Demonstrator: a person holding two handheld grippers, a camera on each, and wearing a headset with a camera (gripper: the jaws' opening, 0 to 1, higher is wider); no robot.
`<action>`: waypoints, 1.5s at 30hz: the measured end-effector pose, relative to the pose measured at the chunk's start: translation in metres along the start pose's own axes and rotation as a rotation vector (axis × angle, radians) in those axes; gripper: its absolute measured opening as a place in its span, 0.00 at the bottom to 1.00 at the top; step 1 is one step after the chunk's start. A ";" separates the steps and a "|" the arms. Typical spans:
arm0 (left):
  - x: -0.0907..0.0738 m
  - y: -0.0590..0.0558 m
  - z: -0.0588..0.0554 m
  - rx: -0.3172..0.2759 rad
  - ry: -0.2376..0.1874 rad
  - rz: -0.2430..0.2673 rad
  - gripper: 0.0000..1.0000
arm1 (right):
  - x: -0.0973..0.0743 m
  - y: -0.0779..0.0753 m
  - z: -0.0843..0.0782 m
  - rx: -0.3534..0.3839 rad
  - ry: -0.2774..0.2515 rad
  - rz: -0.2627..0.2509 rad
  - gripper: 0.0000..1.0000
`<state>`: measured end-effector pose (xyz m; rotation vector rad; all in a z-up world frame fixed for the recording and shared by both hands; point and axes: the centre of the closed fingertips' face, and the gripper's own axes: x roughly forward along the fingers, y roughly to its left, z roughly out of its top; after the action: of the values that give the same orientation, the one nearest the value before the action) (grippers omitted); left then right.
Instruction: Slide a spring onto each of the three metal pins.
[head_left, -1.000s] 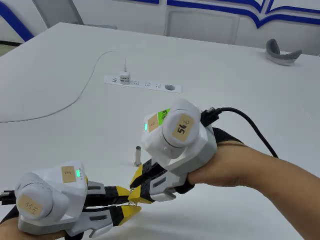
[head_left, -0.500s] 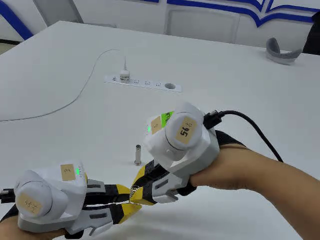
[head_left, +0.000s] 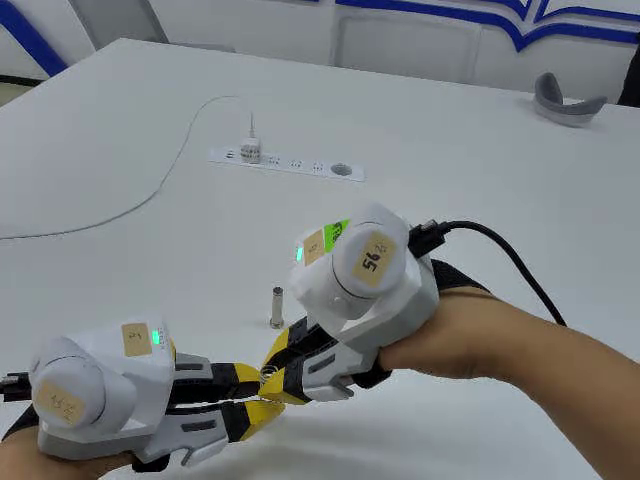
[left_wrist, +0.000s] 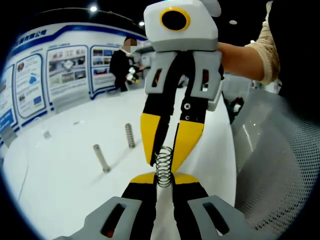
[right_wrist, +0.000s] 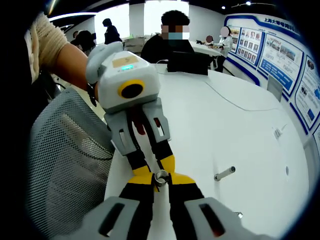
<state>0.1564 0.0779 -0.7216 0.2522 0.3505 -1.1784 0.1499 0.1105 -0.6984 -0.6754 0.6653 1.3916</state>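
Steel spring (left_wrist: 163, 167) pinched tip to tip, tucked deeper between the yellow jaws than half a second back. Left gripper (left_wrist: 159, 180) clamped on one end, right gripper (right_wrist: 159, 180) on the other. Looks mid-handover; bare pin (head_left: 277, 306) just beyond.

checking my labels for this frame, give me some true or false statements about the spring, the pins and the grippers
1. The held spring sits pinched between the tips of both the left gripper and the right gripper. True.
2. A bare pin stands upright on the table just beyond the grippers. True.
3. In the left gripper view both pins are bare. False: the farther pin already carries a fitted spring.
4. The power strip lies touching the bare pin. False: it lies apart from it, farther across the table.
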 end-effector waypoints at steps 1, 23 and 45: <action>0.000 0.001 0.000 -0.001 -0.003 0.002 0.11 | 0.000 -0.001 0.000 0.002 -0.001 -0.002 0.12; -0.010 0.023 -0.008 -0.053 0.004 0.087 0.33 | -0.013 -0.022 -0.002 0.034 0.002 -0.060 0.12; -0.016 0.038 -0.013 -0.111 0.007 0.154 0.51 | -0.029 -0.056 0.002 0.064 -0.021 -0.137 0.12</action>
<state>0.1842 0.1105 -0.7267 0.1832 0.3943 -1.0036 0.2037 0.0903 -0.6733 -0.6429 0.6322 1.2446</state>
